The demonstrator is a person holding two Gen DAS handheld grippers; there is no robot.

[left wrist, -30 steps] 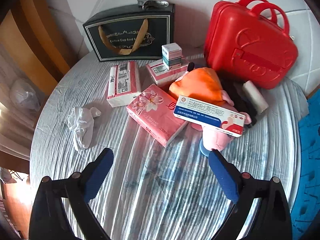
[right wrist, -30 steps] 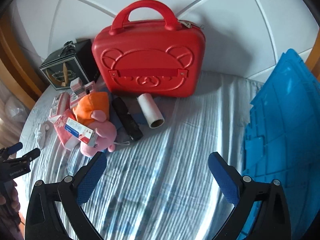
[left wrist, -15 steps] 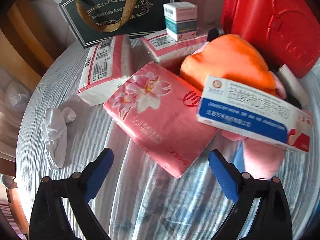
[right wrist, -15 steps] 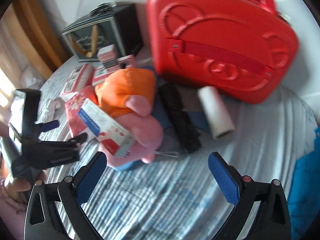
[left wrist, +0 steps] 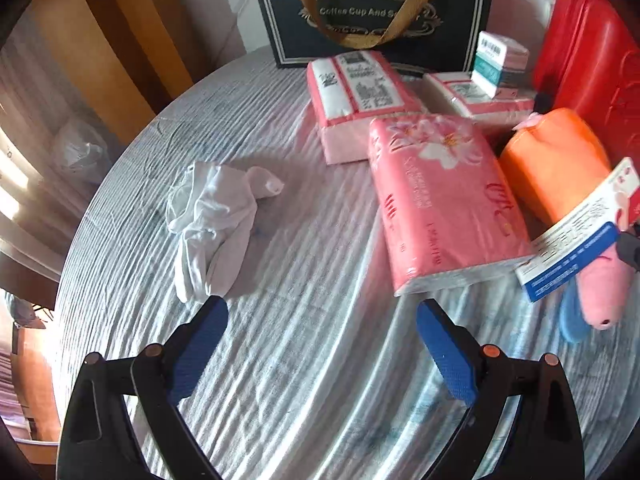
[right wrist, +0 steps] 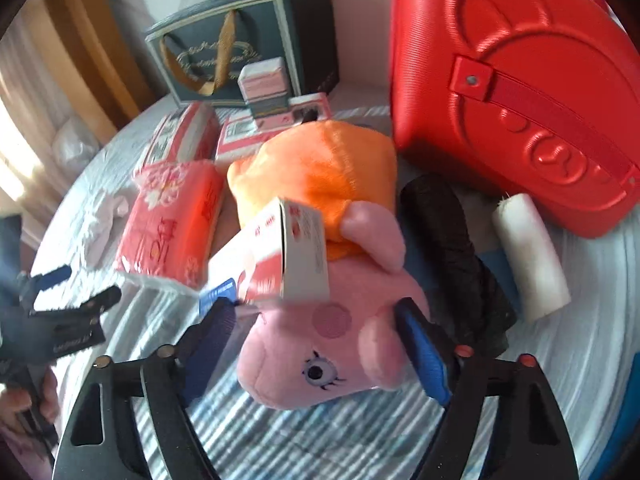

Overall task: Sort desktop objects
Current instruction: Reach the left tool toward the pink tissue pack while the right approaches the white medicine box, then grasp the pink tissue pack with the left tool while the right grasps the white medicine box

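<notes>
A: Nearest element, right wrist view?
B: The right gripper, jaws just narrowing, straddling the head of the pink plush toy. Whether the pads press the plush cannot be told; they appear just beside it.

A: And the medicine box?
B: It lies tilted on the toy, just ahead of the left pad, long axis running away to the left.

A: The left gripper?
B: Spread, empty, above the striped table. The pink tissue pack lies ahead to its right, long axis pointing away; a white cloth lies ahead-left.

A: Nearer hand for the toy?
B: The right, judging by position. Farther back stand the red case and dark gift bag.
</notes>
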